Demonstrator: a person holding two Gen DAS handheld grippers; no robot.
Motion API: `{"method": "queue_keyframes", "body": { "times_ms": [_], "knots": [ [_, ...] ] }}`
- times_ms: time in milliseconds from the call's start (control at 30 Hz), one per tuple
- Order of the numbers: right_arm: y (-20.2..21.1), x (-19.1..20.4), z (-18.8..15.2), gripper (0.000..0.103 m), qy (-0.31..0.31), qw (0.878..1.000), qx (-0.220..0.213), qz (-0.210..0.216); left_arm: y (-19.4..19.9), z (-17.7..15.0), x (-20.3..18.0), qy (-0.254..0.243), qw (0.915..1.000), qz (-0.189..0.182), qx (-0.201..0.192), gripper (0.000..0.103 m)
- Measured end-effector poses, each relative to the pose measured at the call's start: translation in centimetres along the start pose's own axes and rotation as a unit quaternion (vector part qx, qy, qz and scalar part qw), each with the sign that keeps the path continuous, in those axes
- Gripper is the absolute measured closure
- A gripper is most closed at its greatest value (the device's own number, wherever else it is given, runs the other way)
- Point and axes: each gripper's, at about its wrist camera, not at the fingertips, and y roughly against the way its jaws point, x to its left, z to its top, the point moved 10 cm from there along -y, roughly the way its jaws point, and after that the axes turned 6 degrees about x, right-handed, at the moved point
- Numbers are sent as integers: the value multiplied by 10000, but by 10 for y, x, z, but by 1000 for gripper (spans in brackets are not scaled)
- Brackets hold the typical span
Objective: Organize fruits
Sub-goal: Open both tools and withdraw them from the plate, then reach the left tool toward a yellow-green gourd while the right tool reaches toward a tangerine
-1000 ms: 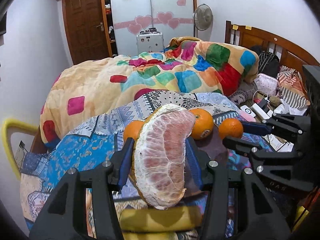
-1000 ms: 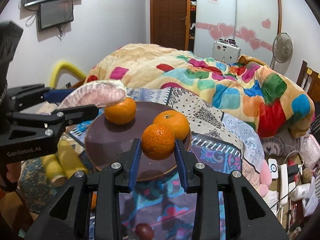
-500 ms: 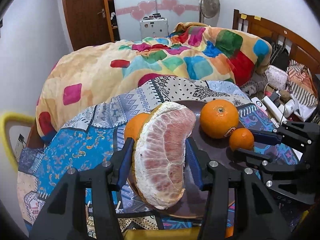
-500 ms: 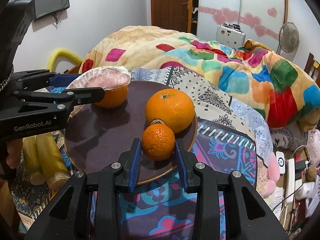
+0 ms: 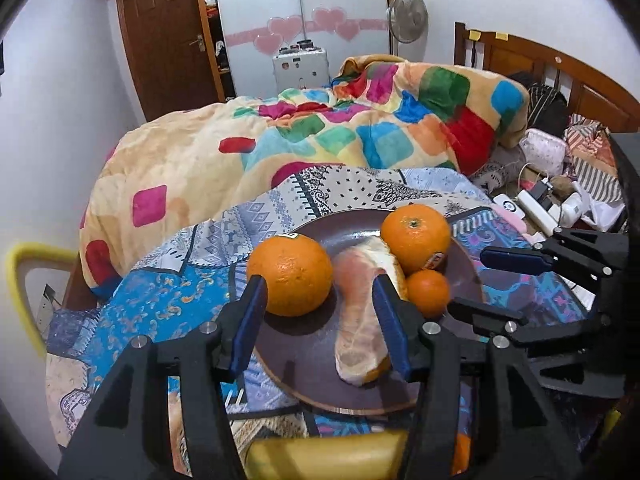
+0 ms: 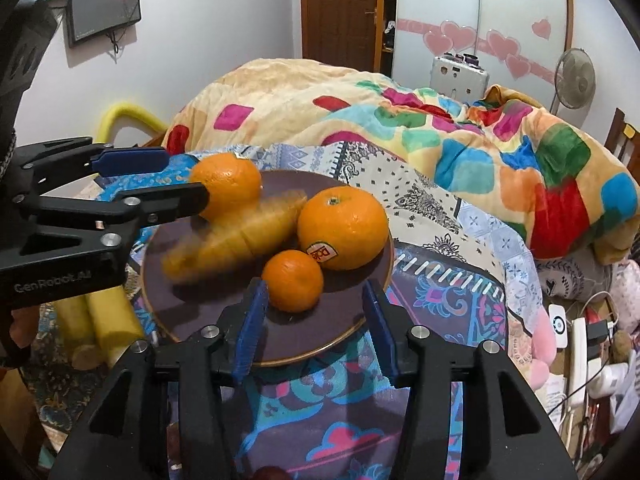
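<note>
Fruits: four pieces on the dark plate (image 6: 360, 322), and both tools have let go!
Right gripper (image 6: 314, 322): jaws spread wide, gripping nothing; the plate's near rim sits between the blue pads.
Small orange (image 6: 293, 286): just ahead of the right jaws, nearer the left-hand pad, resting on the plate and touching the big stickered orange (image 6: 342, 227) behind it.
Left gripper (image 5: 320, 320): jaws wide apart too, empty, with the pomelo segment (image 5: 360, 320) lying between and just below them on the plate.
Pomelo detail: blurred in the right wrist view, so it may not have settled; I cannot tell whether it touches a pad.
Second large orange (image 5: 290, 276): just past the left gripper's left-hand pad, on the plate's far side as seen from the right gripper.
Off the plate: yellow fruit, probably bananas (image 6: 100, 320), lie beside the plate under the left tool, and a small dark red fruit (image 6: 270, 473) peeks out below the right jaws.
Progress call: well along, I'd say; oranges and pomelo are gathered, the yellow fruit and the dark one look like what's left.
Beyond: a patchwork blanket (image 5: 360, 128) heaped on the bed.
</note>
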Motion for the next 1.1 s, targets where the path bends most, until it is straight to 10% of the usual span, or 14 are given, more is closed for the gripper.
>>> {"method": "queue_keyframes", "body": {
  "times_ms": [567, 1100],
  "knots": [
    [72, 38, -14, 57, 293, 9982, -516, 119, 83, -56, 3, 141, 9997, 161, -96, 29],
    [80, 55, -53, 57, 502, 9977, -407, 215, 41, -124, -15, 348, 9972, 203, 629, 43]
  ]
}}
